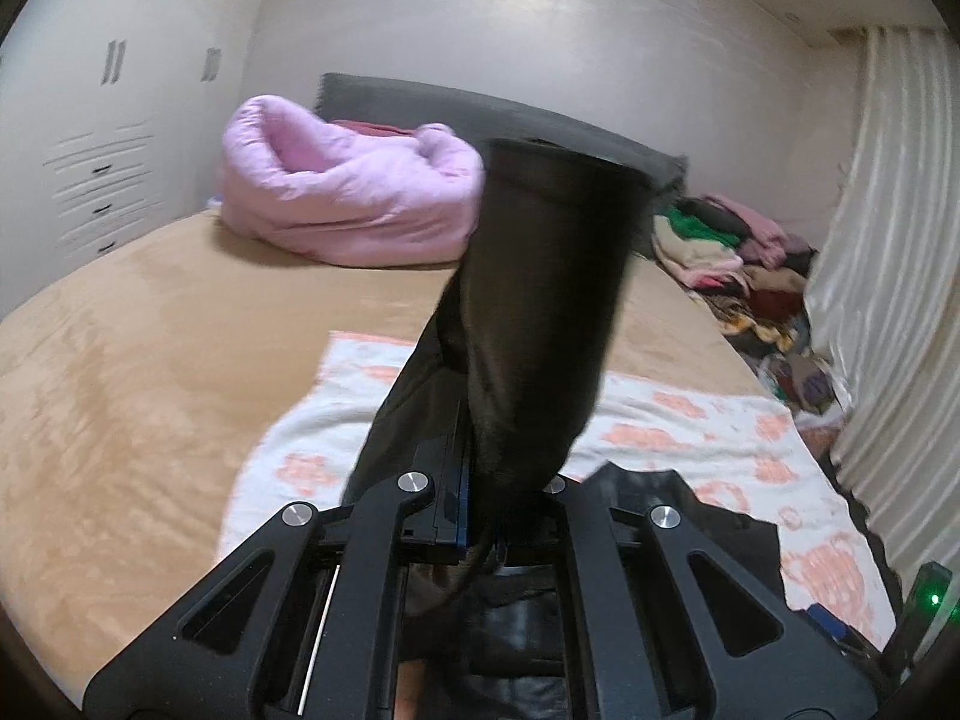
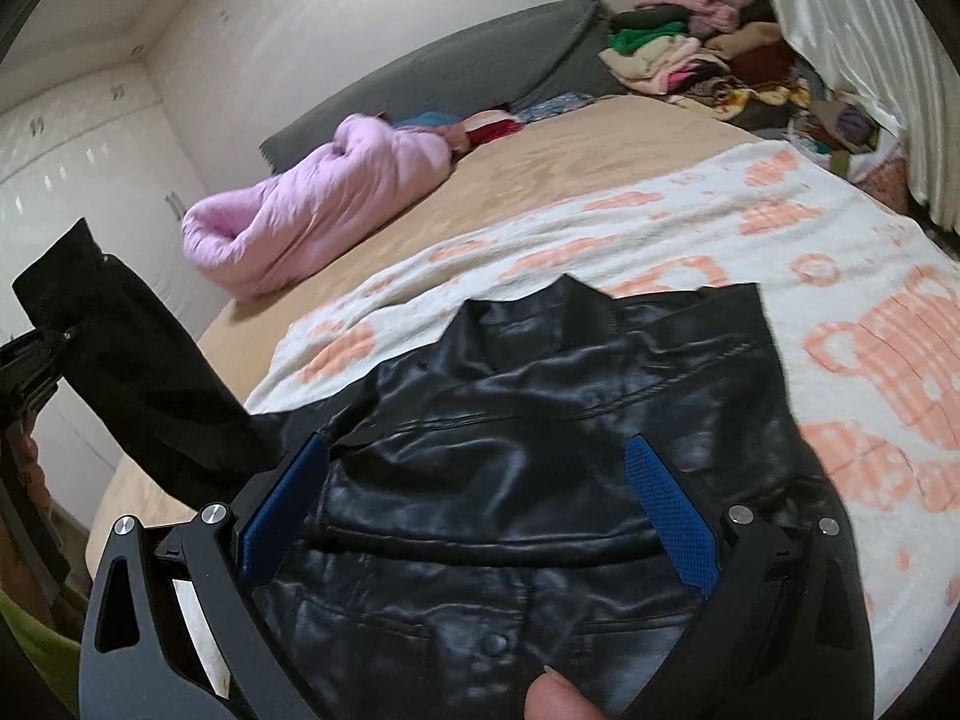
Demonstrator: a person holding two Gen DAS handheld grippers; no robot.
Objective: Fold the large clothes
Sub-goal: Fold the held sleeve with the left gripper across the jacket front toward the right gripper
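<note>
I have one black leather jacket lying on the white-and-orange patterned blanket on the bed, collar toward the headboard. Its sleeve is lifted off the bed, and my left gripper is clamped together on it near the cuff end. My right gripper hangs over the jacket's body with its two blue pads well apart, holding nothing. A fingertip shows at the bottom edge of the right wrist view.

I can read no brand or label on the jacket; one snap button shows on the front. The orange print on the blanket is not legible to me as writing.

Farther out I count one pink quilt bundled near the grey headboard, one heap of mixed clothes by the curtain, and white wardrobe doors to the left.
</note>
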